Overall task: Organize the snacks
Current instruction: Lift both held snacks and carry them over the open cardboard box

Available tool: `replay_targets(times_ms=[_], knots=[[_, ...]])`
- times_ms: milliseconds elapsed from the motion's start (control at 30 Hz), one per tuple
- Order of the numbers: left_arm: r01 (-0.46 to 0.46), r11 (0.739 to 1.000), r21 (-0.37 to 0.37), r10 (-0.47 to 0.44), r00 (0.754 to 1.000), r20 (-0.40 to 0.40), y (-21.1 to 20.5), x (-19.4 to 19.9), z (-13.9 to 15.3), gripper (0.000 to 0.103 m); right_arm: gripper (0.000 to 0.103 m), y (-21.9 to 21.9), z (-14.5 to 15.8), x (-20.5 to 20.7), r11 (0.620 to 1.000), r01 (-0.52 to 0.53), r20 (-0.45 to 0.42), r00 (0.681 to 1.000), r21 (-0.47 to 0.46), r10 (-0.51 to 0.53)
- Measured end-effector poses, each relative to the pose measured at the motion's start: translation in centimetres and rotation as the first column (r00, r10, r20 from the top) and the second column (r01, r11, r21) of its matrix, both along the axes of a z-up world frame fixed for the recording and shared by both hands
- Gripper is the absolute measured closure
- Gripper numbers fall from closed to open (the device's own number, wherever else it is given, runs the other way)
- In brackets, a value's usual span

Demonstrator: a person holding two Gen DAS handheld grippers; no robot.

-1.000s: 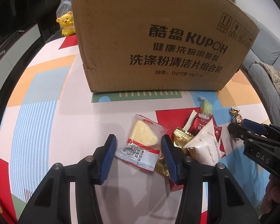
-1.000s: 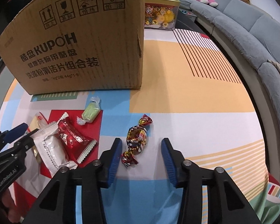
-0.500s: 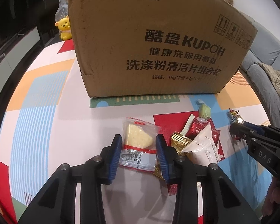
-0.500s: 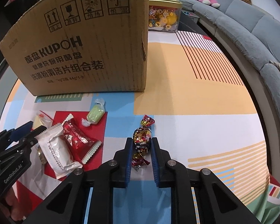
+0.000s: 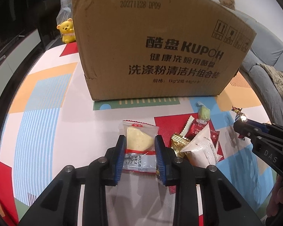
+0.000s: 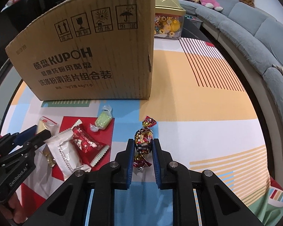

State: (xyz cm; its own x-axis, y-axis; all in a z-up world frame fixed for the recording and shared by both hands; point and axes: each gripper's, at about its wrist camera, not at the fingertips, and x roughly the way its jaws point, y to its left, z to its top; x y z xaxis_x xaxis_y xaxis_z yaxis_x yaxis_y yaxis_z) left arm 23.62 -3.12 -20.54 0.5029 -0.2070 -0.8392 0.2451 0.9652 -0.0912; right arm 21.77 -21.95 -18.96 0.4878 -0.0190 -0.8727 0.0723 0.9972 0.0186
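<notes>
Both grips just closed: left gripper [image 5: 139, 150] now pinches the clear-wrapped pale yellow cake packet [image 5: 138, 146], right gripper [image 6: 143, 150] clamps the shiny red-gold twist-wrapped candy [image 6: 143, 141], both on the colourful mat before the brown cardboard box [image 5: 156, 43], likely ready for lifting in.

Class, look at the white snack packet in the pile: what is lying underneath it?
Under the white packet lie a red packet with zigzag ends and a gold wrapper, both only partly showing. How much more of them, or anything else, it covers cannot be seen.

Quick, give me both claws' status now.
Left claw: shut on the cake packet.
Right claw: shut on the candy.
</notes>
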Motion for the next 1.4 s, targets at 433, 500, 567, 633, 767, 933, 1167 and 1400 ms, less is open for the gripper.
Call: replay_targets(times_ms=[433,500,567,633,767,933,1167,1400], knots=[[-0.02,1.0,0.001,0.02,0.999,0.046,0.3,-1.1,2.8,0.072,0.083,0.4,2.8,-0.4,1.0,-0.006,0.049,0.999,0.001,0.006],[-0.021,1.0,0.002,0.02,0.998,0.056,0.3,-1.3,3.4,0.072,0.083,0.4,3.5,-0.8,1.0,-0.008,0.062,0.998,0.001,0.008],[-0.024,1.0,0.002,0.023,0.997,0.067,0.4,-1.6,4.1,0.072,0.083,0.4,4.0,-1.0,1.0,-0.009,0.074,0.997,0.001,0.009],[-0.025,1.0,0.002,0.025,0.997,0.08,0.4,-1.9,4.9,0.072,0.083,0.3,4.6,-1.2,1.0,-0.01,0.087,0.996,0.001,0.01],[-0.025,1.0,0.003,0.025,0.994,0.103,0.5,-2.4,6.2,0.072,0.083,0.4,5.8,-1.9,1.0,-0.012,0.11,0.994,0.001,0.011],[-0.025,1.0,0.002,0.025,0.991,0.133,0.6,-2.9,7.9,0.072,0.083,0.4,7.1,-2.7,1.0,-0.013,0.137,0.99,0.001,0.013],[-0.033,0.999,0.002,0.032,0.987,0.16,0.6,-3.8,9.5,0.072,0.083,0.6,8.7,-3.5,1.0,-0.021,0.17,0.985,0.002,0.02],[-0.038,0.999,-0.003,0.038,0.981,0.189,0.7,-4.2,11.0,0.072,0.083,0.9,9.9,-4.1,1.0,-0.028,0.196,0.98,0.007,0.026]])
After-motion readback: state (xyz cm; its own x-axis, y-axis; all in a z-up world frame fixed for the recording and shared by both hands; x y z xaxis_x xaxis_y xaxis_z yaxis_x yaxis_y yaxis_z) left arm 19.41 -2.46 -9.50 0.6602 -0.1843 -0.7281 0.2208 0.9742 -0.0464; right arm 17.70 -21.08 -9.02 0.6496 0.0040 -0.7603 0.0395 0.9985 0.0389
